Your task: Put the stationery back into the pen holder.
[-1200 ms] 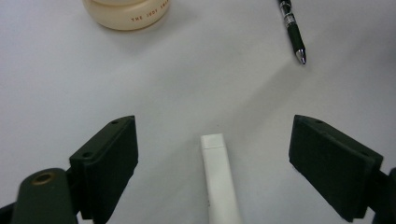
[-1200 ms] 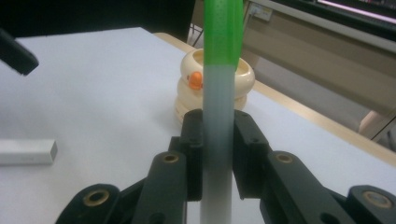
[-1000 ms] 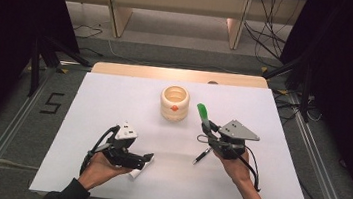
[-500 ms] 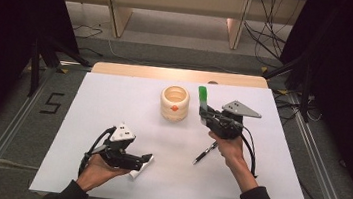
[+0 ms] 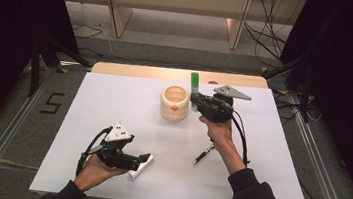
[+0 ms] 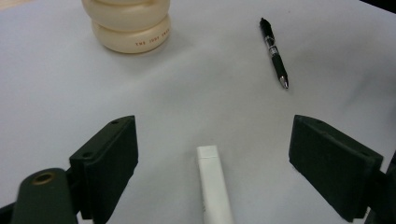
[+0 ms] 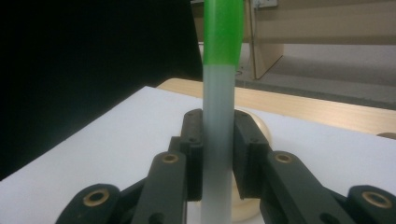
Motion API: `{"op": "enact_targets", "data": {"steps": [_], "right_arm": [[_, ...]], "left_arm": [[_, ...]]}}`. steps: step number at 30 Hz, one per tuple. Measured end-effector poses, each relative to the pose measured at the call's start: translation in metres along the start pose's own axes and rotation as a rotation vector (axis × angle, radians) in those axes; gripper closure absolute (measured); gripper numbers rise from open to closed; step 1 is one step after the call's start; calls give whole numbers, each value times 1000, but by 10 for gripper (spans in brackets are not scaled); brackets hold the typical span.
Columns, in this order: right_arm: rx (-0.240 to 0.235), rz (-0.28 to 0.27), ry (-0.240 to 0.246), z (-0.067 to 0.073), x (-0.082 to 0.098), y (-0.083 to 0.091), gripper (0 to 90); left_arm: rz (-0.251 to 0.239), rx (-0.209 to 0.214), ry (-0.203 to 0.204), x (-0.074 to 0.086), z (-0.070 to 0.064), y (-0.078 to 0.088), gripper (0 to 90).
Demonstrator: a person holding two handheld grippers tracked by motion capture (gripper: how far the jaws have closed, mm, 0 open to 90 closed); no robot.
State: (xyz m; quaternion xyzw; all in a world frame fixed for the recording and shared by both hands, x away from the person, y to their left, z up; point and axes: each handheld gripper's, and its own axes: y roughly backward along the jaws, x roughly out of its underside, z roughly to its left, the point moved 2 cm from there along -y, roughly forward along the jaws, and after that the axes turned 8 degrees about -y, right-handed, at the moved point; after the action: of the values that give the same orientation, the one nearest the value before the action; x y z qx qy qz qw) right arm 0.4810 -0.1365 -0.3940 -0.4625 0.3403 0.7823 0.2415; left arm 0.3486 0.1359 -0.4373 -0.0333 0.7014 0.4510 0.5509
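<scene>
A cream ribbed holder cup (image 5: 174,102) (image 6: 127,25) stands upright near the back middle of the white table (image 5: 114,97). Just right of it my right gripper (image 5: 194,100) is shut on a marker with a pale barrel and a green cap (image 5: 194,84) (image 7: 219,79), held upright. At the front left my left gripper (image 5: 143,161) (image 6: 212,154) rests low and open, with a white marker (image 5: 139,166) (image 6: 214,186) lying between its jaws, untouched by them. A black pen (image 5: 203,154) (image 6: 273,51) lies on the table under my right forearm.
The white table top has a wooden strip (image 5: 177,74) along its far edge. Beyond it stand wooden shelf legs (image 5: 117,9) and loose cables (image 5: 267,34) on the floor. Metal rails (image 5: 5,130) run along both sides of the table.
My right gripper has carried the green-capped marker away from me and leftward, up beside the cream cup, turning it upright. The left gripper has stayed in place over the white marker.
</scene>
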Motion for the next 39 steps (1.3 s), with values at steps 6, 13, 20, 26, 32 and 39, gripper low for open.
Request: {"op": "enact_targets", "data": {"steps": [6, 13, 20, 26, 32, 39], "right_arm": [[-1, 12, -1, 5, -5, -14, 767], [15, 20, 5, 7, -12, -31, 767], [26, 21, 17, 11, -20, -44, 767], [34, 31, 22, 13, -24, -55, 766], [55, 42, 19, 12, -26, -66, 767], [77, 57, 12, 12, -26, -78, 766]], "left_arm": [[19, 8, -13, 1, -3, -2, 149], [24, 7, -19, 1, -3, -3, 150], [23, 2, -9, 1, -1, -2, 150], [29, 0, -11, 1, -2, -2, 150], [44, -1, -16, 2, -2, -3, 150], [54, -1, -22, 2, -3, -4, 150]]}}
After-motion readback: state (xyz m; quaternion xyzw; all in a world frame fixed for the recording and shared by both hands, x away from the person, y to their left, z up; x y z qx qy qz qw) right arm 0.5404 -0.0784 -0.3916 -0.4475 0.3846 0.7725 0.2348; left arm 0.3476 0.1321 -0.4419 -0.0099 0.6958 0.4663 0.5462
